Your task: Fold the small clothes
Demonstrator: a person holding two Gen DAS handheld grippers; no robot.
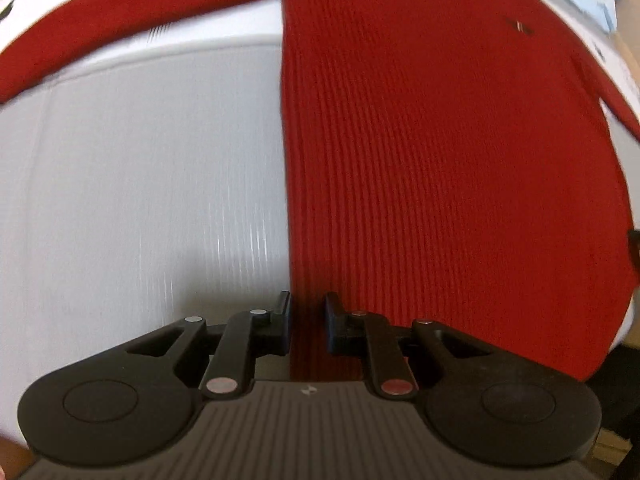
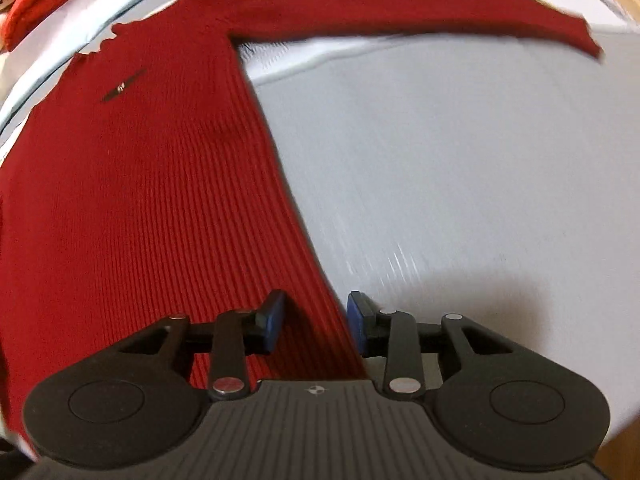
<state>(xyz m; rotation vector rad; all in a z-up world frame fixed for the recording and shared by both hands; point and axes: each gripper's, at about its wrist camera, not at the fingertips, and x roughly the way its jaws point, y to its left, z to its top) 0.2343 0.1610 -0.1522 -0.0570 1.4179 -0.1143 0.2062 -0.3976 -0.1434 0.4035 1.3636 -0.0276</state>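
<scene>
Both tongs stand spread: the left gripper straddles the left side edge of the red ribbed sweater near its hem, and the right gripper straddles the opposite side edge, neither pinching the knit yet as far as the views show. One sweater lies flat and face up on the white table, body smooth, with two sleeves stretched straight out sideways: the left sleeve and the right sleeve. A second red bundle sits at the far left corner of the right view, too blurred to name. One small dark logo marks the chest. As I judge it, the risk is a shallow bite: if either pair of jaws closes on only the top layer, or one side grabs and the other misses, lifting would skew the hem and leave a crooked, wrinkled fold.
</scene>
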